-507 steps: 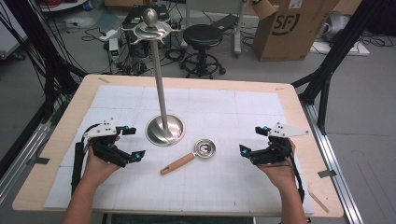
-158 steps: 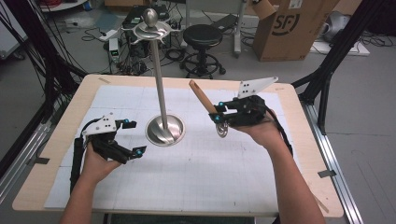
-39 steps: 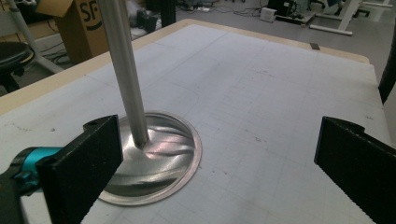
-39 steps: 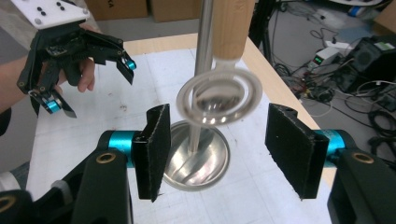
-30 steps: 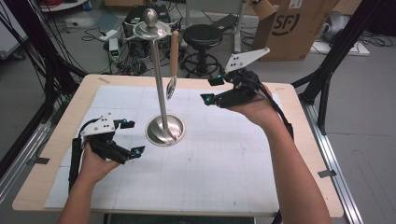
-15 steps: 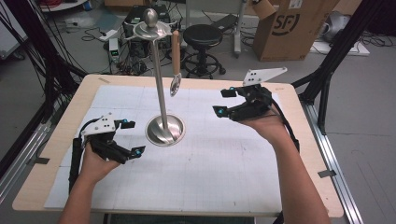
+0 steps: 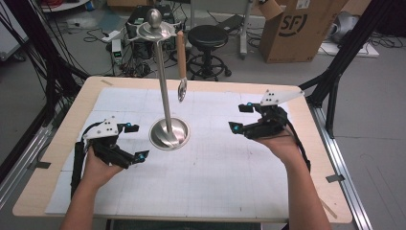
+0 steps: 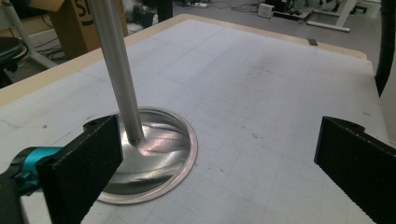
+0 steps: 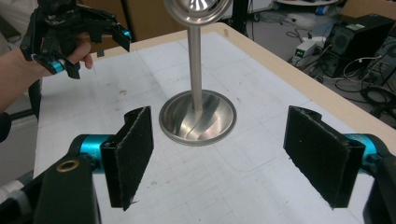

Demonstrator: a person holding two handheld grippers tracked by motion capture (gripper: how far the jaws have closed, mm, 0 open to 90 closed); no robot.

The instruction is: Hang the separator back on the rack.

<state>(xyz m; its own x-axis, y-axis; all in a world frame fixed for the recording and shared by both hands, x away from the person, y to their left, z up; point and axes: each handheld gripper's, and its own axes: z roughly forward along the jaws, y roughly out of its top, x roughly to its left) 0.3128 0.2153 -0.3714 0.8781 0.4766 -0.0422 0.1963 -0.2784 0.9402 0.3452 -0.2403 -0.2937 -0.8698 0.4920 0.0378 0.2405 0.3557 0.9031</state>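
Big cardboard box (image 7: 306, 28) out back reads "SF". The metal stand (image 7: 165, 91) sits mid-table (image 7: 230, 191), and the high view catches the wooden-handled strainer (image 7: 181, 64) hanging off its top disc. Right gripper (image 7: 242, 117) has dropped away from it since a second ago, jaws just been opening, nothing between them. Left gripper (image 7: 136, 141) sits wide open, empty, beside the base.

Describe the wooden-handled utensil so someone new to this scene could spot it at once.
Start at the tall steel stand on the white table mat. Under its disc-shaped top hangs the utensil, wooden handle uppermost, small metal head at the bottom. It alone hangs clear of the table.
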